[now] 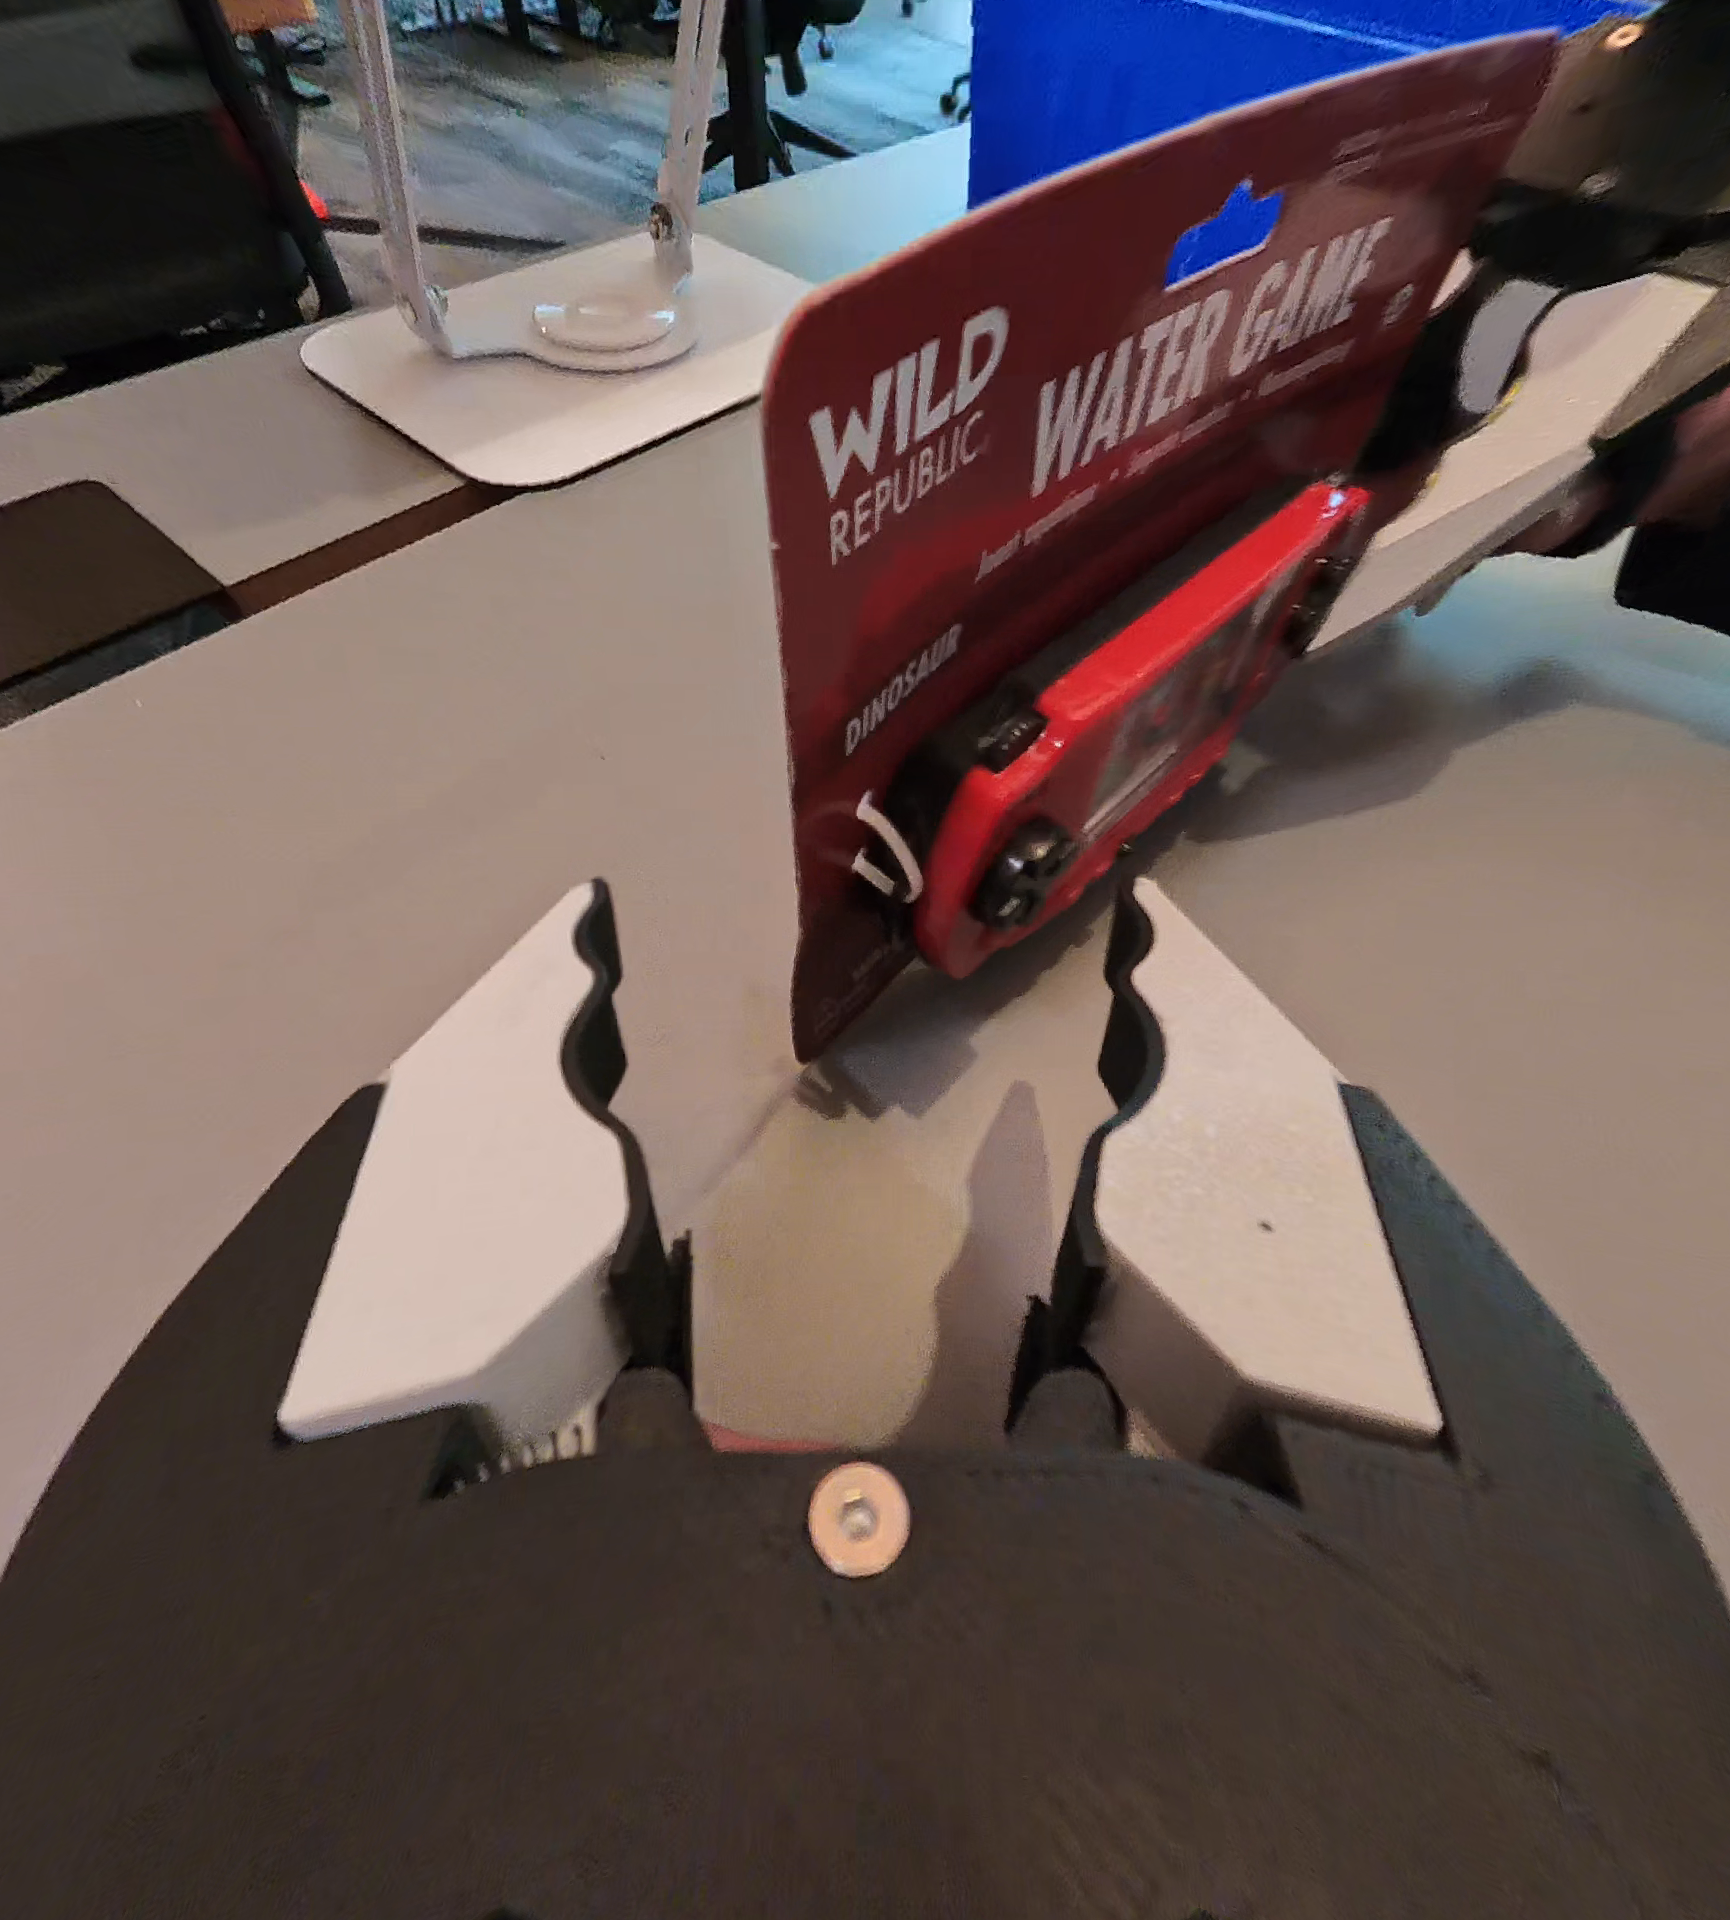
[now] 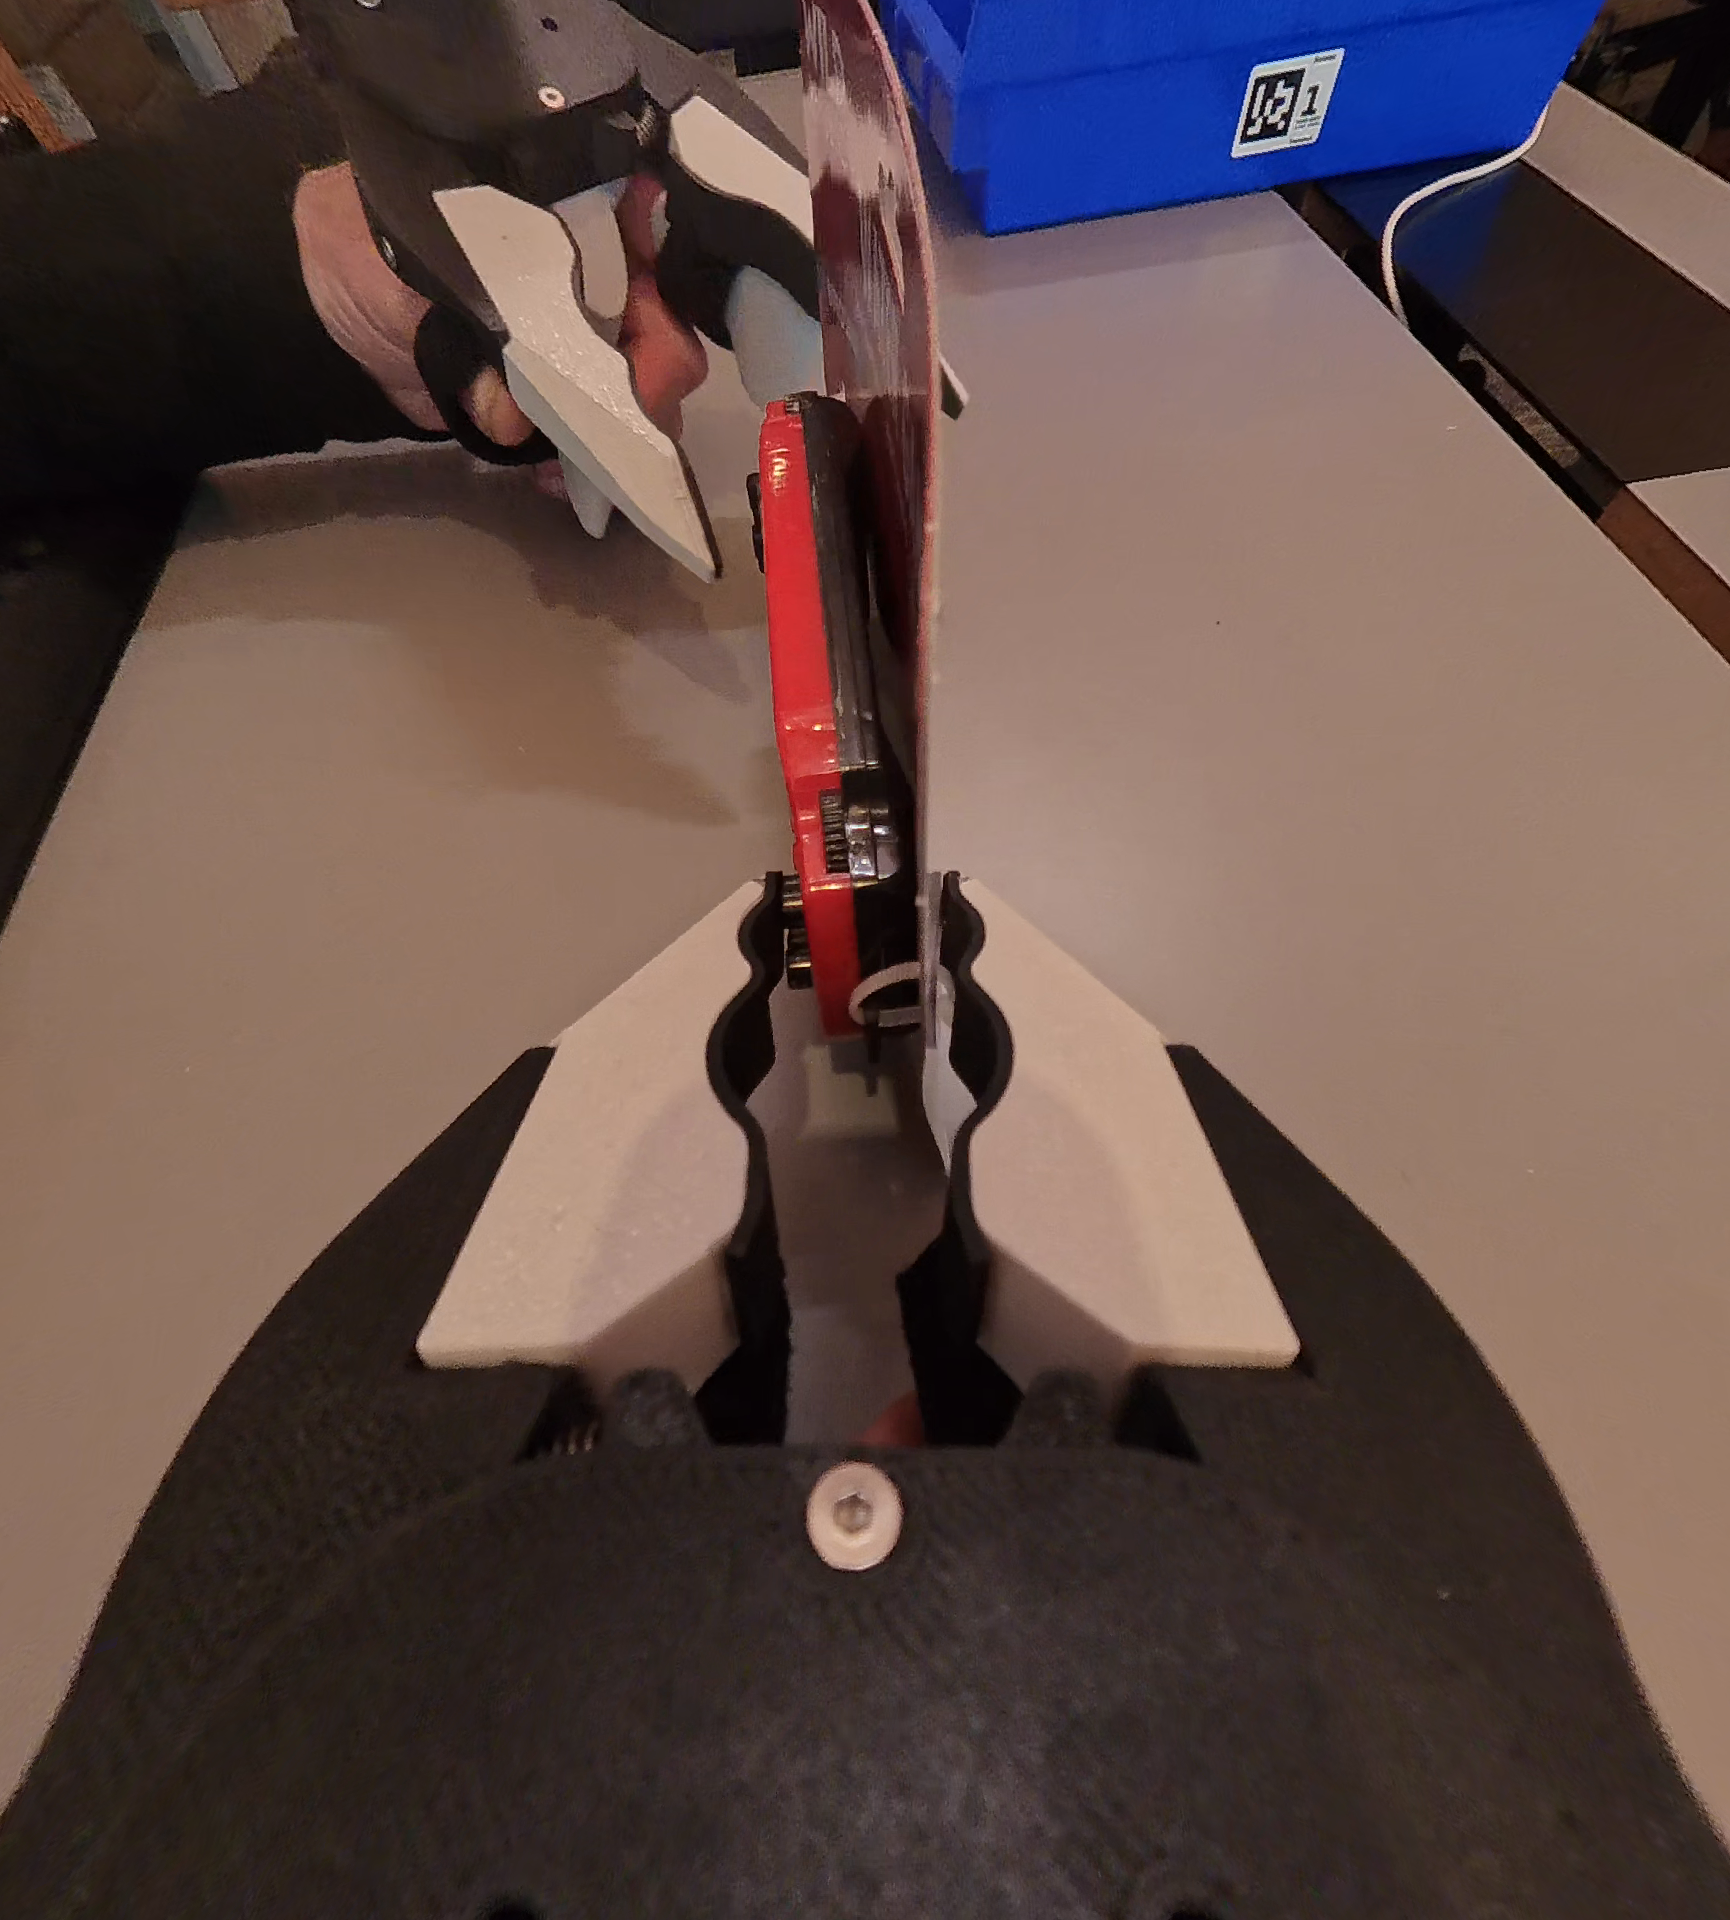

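My right tongs (image 2: 856, 899) clamped the near end of the toy card (image 1: 1100, 499), standing edgewise on the table (image 1: 321, 831), long axis running away from them; left tongs (image 1: 861, 935) gaped wide, empty, just beside it.

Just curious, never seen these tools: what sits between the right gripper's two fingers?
The right gripper pinches the near end of a red toy and its card; the right wrist view shows it.

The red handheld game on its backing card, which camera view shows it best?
The left wrist view: there the red handheld game faces the camera, its screen and buttons visible, tied to the dark red backing card. The right wrist view shows it only edge-on, between the right gripper's fingers.
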A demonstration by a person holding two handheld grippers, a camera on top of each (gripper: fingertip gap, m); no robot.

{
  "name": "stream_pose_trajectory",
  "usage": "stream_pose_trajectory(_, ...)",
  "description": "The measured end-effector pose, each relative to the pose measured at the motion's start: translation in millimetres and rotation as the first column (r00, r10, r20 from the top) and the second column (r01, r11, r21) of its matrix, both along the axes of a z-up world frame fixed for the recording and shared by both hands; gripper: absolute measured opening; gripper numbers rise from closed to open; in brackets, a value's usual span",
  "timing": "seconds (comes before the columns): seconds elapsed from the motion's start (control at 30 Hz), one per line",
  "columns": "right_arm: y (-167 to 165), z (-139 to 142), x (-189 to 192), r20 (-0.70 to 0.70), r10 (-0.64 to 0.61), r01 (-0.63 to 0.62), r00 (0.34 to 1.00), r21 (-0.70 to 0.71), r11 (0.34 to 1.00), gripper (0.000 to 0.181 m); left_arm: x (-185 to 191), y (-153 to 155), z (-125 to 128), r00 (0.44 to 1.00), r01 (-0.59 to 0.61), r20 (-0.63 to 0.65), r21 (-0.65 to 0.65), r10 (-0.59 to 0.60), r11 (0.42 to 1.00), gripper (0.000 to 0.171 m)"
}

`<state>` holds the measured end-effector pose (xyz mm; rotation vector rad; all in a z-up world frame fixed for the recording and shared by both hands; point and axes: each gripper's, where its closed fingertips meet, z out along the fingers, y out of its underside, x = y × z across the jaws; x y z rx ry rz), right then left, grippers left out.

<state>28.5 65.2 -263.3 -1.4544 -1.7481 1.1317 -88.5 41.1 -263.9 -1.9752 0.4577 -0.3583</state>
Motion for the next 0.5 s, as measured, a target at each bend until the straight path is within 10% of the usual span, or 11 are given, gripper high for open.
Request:
stream_pose_trajectory(0.2, 1, 0, 0, 0.000, -0.004, 0.004, 1.000, -0.004, 1.000, 0.027, 11, 7, -4, 1.000, 0.017, -0.013, -0.007, -0.017, 1.000, 0.055)
stream_pose_trajectory(0.5, -1, 0, -1, -0.003, 0.002, -0.002, 1.000, -0.028, 1.000, 0.027, 11, 7, -4, 1.000, 0.027, 0.011, -0.008, -0.027, 1.000, 0.048)
